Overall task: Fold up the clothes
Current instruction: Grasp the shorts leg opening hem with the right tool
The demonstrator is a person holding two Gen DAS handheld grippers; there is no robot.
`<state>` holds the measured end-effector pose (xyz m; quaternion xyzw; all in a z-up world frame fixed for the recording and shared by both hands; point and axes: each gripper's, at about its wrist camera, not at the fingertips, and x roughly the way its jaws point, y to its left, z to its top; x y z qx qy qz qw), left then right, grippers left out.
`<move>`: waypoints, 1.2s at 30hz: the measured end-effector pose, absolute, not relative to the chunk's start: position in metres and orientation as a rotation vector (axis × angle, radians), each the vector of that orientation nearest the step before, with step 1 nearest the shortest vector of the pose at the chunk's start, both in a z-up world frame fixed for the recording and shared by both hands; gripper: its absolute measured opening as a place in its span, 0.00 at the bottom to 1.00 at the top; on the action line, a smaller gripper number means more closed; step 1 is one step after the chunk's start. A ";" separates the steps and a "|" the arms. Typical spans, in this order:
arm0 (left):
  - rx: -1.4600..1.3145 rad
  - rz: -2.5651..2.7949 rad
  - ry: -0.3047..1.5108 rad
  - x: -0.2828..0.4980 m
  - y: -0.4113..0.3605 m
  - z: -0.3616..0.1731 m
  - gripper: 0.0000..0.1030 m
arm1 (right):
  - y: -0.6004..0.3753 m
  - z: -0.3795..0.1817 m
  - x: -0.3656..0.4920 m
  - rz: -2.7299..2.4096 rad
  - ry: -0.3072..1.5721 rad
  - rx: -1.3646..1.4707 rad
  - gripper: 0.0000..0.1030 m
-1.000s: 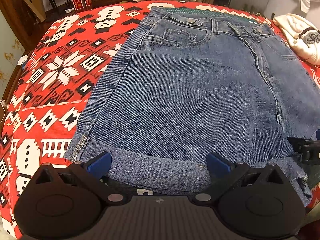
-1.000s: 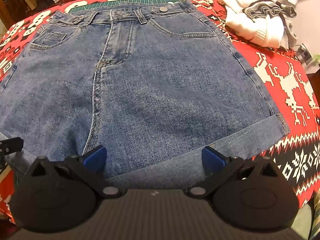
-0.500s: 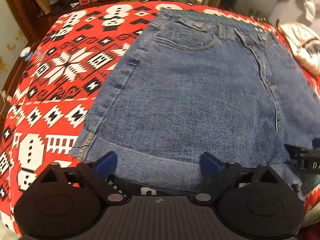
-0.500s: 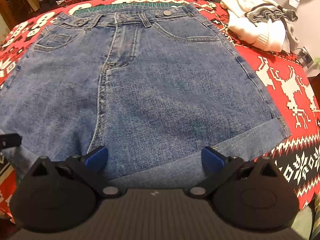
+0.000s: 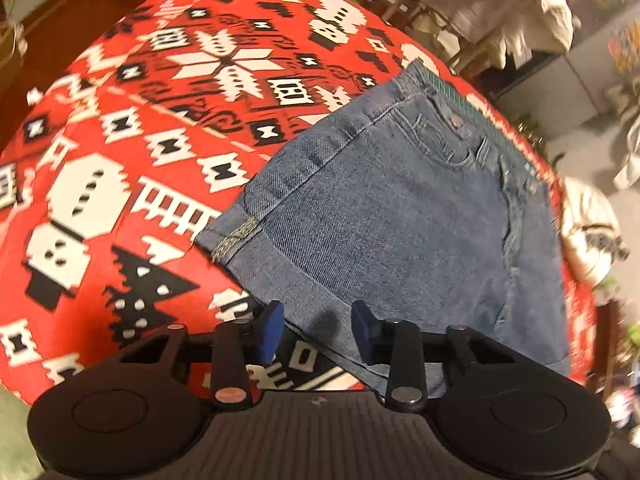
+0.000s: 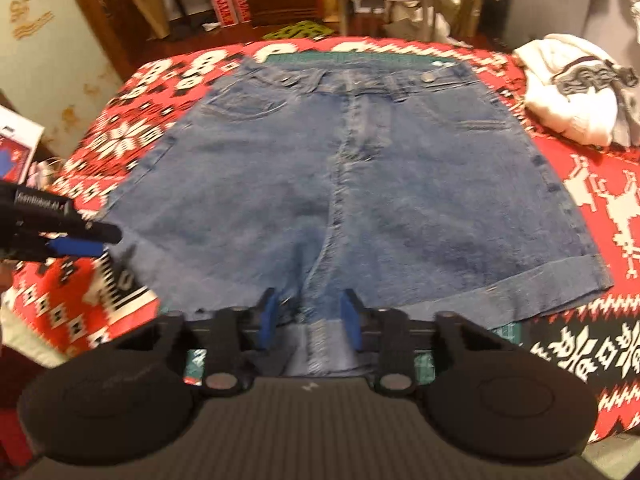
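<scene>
A red patterned cloth (image 6: 600, 216) covers the table. Denim shorts (image 6: 360, 184) lie flat across the frame's middle. A white sweater (image 6: 572, 96) sits upper right. The right gripper (image 6: 308, 320), half-closed, straddles the shorts' crotch hem; the left gripper (image 5: 316, 332), likewise narrowed, straddles the cuff lower centre.

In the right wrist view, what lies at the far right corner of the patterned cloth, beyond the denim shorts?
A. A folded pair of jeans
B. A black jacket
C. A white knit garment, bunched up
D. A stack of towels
C: a bunched white knit garment lies on the cloth, right of the denim shorts.
</scene>
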<state>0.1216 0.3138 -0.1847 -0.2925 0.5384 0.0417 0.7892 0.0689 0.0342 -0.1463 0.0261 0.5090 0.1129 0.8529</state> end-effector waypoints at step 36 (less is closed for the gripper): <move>-0.802 0.311 1.082 0.119 0.364 -0.195 0.16 | 0.057 -0.174 0.069 0.365 1.203 0.035 0.18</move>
